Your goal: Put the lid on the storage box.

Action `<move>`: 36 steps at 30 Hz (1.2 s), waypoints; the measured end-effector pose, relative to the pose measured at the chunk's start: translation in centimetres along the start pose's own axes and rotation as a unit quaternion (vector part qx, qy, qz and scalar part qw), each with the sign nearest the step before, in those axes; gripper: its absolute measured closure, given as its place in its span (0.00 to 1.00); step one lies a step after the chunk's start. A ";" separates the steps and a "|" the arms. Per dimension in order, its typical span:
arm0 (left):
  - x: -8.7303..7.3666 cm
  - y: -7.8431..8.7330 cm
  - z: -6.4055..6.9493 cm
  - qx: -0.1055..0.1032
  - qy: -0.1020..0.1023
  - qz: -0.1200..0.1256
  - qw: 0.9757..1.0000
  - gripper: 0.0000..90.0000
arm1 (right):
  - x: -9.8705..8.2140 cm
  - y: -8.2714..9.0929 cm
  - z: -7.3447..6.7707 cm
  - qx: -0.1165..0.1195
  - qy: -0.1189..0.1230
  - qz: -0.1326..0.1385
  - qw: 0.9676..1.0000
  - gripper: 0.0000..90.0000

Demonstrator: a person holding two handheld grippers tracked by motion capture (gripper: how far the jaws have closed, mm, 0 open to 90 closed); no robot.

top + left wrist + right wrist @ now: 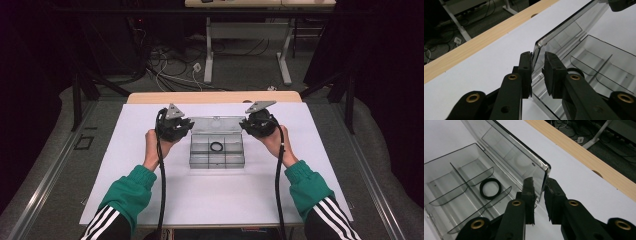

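Note:
A clear plastic compartment box [193, 150] sits mid-table on a white board, its lid [216, 122] standing raised at the far side. A black ring [216, 147] lies in one middle compartment, the same ring [490, 188] showing in the right gripper view. My left gripper [187, 125] straddles the lid's left end; in the left gripper view the lid edge [535, 53] stands between the narrowly parted jaws of that gripper [538, 56], with a gap on one side. My right gripper [245, 124] straddles the right end of the lid [545, 173], and its jaws [539, 182] also show a slim gap.
The white board [150, 200] covers a wooden table whose far edge [150, 97] shows behind it. Beyond stand a desk frame [247, 30] and loose cables [165, 65] on the floor. Green sleeves [127, 192] come in from the bottom.

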State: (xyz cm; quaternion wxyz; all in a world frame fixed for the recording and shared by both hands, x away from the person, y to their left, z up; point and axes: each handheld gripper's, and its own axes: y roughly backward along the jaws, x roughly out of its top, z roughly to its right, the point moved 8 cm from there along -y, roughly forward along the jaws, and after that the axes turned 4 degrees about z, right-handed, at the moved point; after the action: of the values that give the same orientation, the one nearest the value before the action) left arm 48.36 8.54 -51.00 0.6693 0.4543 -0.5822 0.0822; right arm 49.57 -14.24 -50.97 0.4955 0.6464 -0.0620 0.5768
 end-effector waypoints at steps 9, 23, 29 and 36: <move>-0.8 0.9 0.9 -0.011 -0.034 -0.022 0.999 0.85 | -0.8 0.5 -1.0 0.001 0.022 -0.007 1.000 0.86; -2.2 2.0 2.0 -0.036 -0.024 -0.025 0.999 0.84 | -2.1 0.9 -2.0 0.008 0.024 -0.003 1.000 0.84; -3.0 2.1 2.4 -0.038 -0.021 -0.023 0.999 0.82 | -2.7 1.3 -2.4 0.011 0.031 -0.010 0.999 0.83; -3.5 2.4 2.8 -0.043 -0.011 -0.020 0.999 0.82 | -3.4 2.0 -3.0 0.022 0.016 -0.003 1.000 0.83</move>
State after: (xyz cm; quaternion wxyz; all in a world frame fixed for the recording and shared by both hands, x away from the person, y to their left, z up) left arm 43.74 9.43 -53.02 0.6835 0.4375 -0.5830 0.0387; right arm 45.14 -14.80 -53.01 0.4835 0.6482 -0.0395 0.5869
